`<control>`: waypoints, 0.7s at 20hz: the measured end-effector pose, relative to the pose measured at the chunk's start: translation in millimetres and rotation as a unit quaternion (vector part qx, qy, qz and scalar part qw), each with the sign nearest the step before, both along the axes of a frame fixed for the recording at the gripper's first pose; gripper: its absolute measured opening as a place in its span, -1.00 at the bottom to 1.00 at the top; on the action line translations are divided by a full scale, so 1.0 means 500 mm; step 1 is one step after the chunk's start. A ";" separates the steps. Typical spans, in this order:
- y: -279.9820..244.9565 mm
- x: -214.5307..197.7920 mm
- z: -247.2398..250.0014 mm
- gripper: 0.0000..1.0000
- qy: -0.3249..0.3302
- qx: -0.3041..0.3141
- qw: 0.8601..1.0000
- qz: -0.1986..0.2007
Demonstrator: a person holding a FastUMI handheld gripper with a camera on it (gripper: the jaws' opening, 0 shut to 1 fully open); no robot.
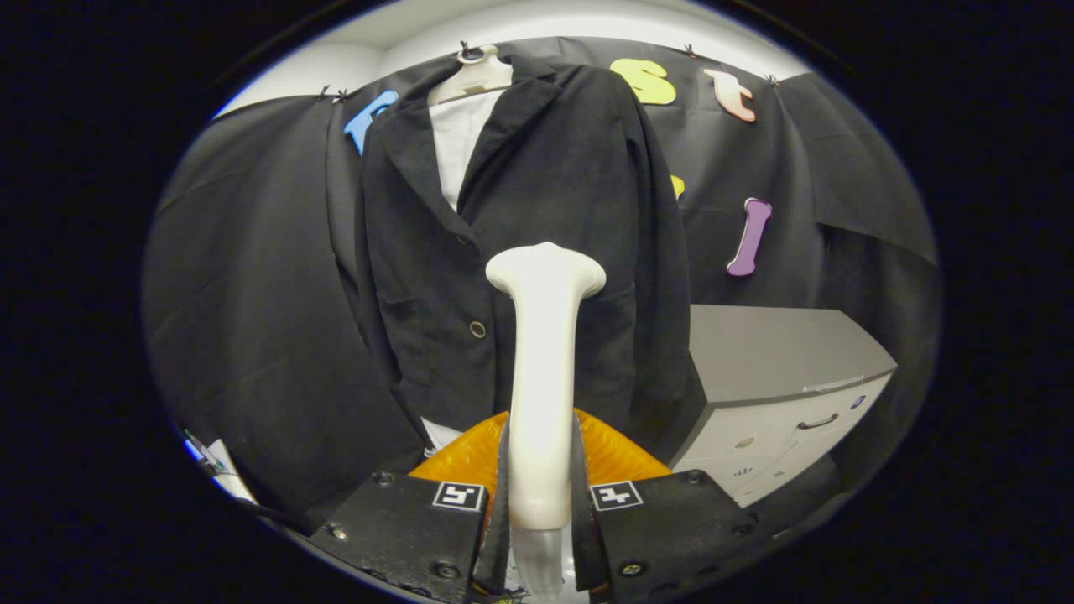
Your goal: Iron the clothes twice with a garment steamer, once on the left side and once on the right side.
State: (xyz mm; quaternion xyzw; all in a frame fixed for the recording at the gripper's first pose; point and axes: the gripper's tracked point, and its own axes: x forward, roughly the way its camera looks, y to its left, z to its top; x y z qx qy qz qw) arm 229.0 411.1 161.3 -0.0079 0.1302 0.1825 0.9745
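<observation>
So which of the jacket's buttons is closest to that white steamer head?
The round metal-rimmed button low on the black jacket, just beside the white steamer clamped in the gripper; the other button sits higher, near the lapel.

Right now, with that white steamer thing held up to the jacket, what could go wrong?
The hand-held gripper clamps only the lower handle of the tall steamer, so its head might tilt or twist in the grip. The head could also snag the black jacket's button or lapel and tug the jacket askew on its hanger.

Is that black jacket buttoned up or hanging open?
Buttoned, at least at the front: the black jacket hangs closed on its hanger. The hand-held gripper is shut on the steamer.
</observation>
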 end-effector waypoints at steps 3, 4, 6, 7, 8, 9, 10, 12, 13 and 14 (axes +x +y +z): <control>0.000 0.000 -0.033 -0.34 0.013 -0.002 1.000 0.000; 0.000 -0.002 -0.044 -0.34 0.016 -0.004 1.000 0.000; -0.001 -0.005 -0.065 -0.34 0.024 -0.007 1.000 0.001; 0.000 -0.006 -0.075 -0.34 0.029 -0.005 1.000 0.002; 0.000 -0.008 -0.086 -0.34 0.034 -0.006 0.999 0.002; 0.000 -0.009 -0.099 -0.34 0.040 -0.008 0.999 0.001; -0.001 -0.010 -0.112 -0.35 0.046 -0.010 0.999 0.001; -0.004 -0.010 -0.140 -0.34 0.059 -0.014 0.998 0.000; -0.005 -0.011 -0.155 -0.34 0.064 -0.016 0.998 -0.001; -0.007 -0.011 -0.165 -0.34 0.069 -0.018 0.997 -0.002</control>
